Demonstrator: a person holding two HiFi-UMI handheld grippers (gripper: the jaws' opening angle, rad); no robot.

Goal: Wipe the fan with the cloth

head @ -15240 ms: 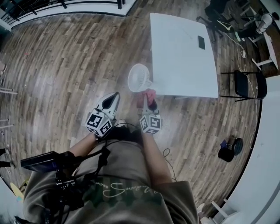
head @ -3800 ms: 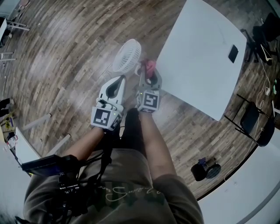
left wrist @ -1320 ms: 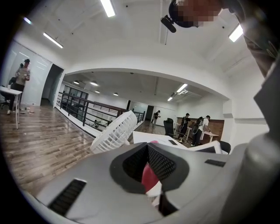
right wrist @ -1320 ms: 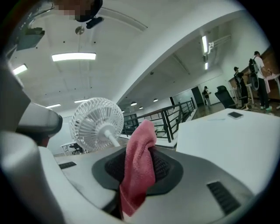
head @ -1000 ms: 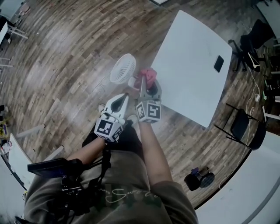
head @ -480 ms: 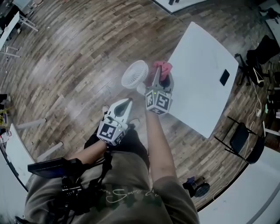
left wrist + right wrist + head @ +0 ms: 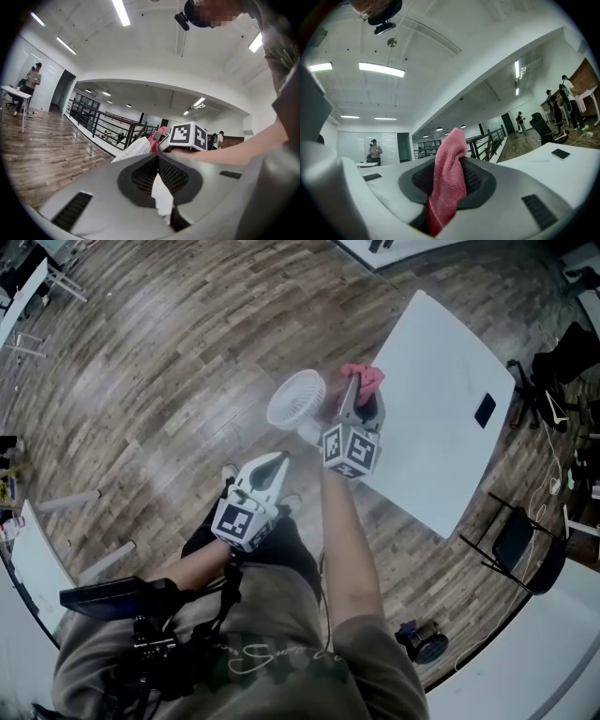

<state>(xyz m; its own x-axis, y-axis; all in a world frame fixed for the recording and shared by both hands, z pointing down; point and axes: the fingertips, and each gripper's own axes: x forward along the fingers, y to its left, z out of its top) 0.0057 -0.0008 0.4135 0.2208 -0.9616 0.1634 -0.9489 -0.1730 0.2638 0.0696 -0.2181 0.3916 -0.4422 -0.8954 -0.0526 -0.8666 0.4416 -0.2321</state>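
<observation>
Wiping fan with cloth.
With right gripper pinching cloth, stroke lightly, avoiding tipping; left gripper, pressed together, free for steadying.

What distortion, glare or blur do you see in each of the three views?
Head view: strong fisheye bend, pale haze on the wooden plank floor near the white round fan. Left gripper view: dark round vignette. Right gripper view: pink fuzzy cloth sharp, ceiling strip lamp overexposed.
</observation>
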